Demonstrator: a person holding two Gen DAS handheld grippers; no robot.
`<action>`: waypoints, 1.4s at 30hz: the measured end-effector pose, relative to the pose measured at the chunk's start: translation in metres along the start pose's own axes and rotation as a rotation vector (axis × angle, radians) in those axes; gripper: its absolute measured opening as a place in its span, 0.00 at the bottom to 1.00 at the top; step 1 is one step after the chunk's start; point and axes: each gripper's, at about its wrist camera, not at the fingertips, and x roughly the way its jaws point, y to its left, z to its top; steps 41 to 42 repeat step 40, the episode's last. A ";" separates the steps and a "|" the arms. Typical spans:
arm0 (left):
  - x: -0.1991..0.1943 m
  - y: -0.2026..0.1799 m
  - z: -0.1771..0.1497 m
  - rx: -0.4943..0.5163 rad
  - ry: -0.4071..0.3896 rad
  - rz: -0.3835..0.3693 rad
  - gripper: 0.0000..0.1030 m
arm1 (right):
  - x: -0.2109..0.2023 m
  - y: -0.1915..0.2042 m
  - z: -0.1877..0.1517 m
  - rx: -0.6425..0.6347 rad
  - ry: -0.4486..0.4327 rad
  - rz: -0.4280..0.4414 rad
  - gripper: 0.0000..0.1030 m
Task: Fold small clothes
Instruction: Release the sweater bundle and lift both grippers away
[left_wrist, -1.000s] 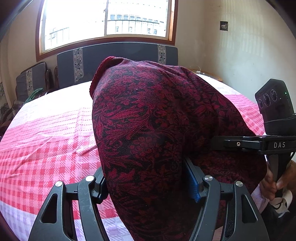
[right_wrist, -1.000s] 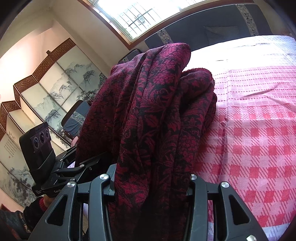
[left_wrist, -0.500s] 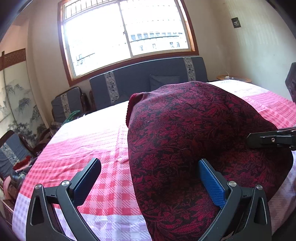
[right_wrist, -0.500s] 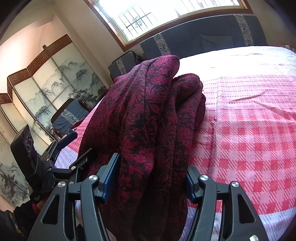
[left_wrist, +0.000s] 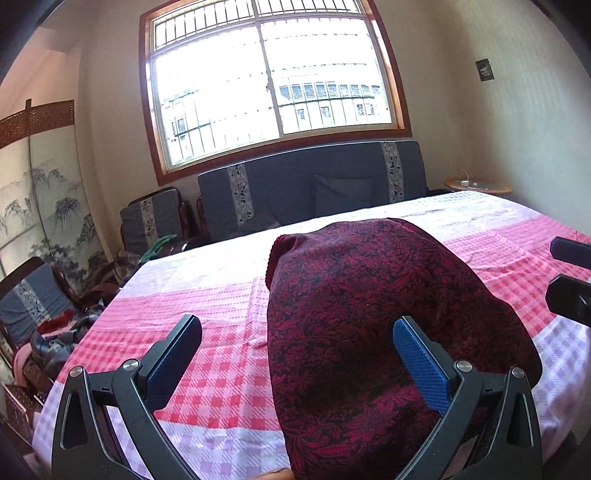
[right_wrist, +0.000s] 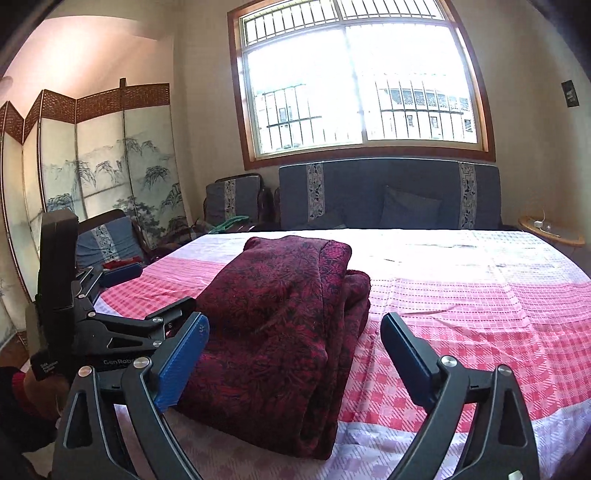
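A dark red and black patterned garment (left_wrist: 369, 314) lies folded in a thick bundle on the pink checked bed sheet (left_wrist: 207, 332). My left gripper (left_wrist: 297, 343) is open wide. The bundle's near end sits between its jaws, close to the right blue pad (left_wrist: 421, 365) and well apart from the left one. In the right wrist view the same garment (right_wrist: 280, 314) rests flat on the sheet (right_wrist: 461, 314). My right gripper (right_wrist: 293, 328) has its jaws opening around the near end, with neither pad pressing it. The left gripper (right_wrist: 153, 291) shows beside the bundle's left edge.
A dark grey cushioned sofa (right_wrist: 388, 195) stands behind the bed under the window. A painted folding screen (right_wrist: 103, 166) and an armchair (left_wrist: 33, 299) with loose clothes stand at the left. A round wooden side table (right_wrist: 550, 229) is at the far right.
Both grippers opened and let go of the garment, which dropped from a raised heap into a folded bundle on the bed. Both grippers drew back and up, away from it.
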 end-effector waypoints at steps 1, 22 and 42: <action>-0.001 0.004 0.003 -0.006 -0.004 -0.008 1.00 | -0.001 0.000 -0.001 0.003 0.001 0.001 0.91; -0.017 0.013 0.022 -0.061 -0.021 -0.079 1.00 | -0.014 -0.003 -0.008 0.015 0.006 -0.002 0.96; -0.012 0.015 0.028 -0.090 -0.025 -0.023 1.00 | -0.013 -0.004 -0.010 0.012 0.015 -0.001 0.98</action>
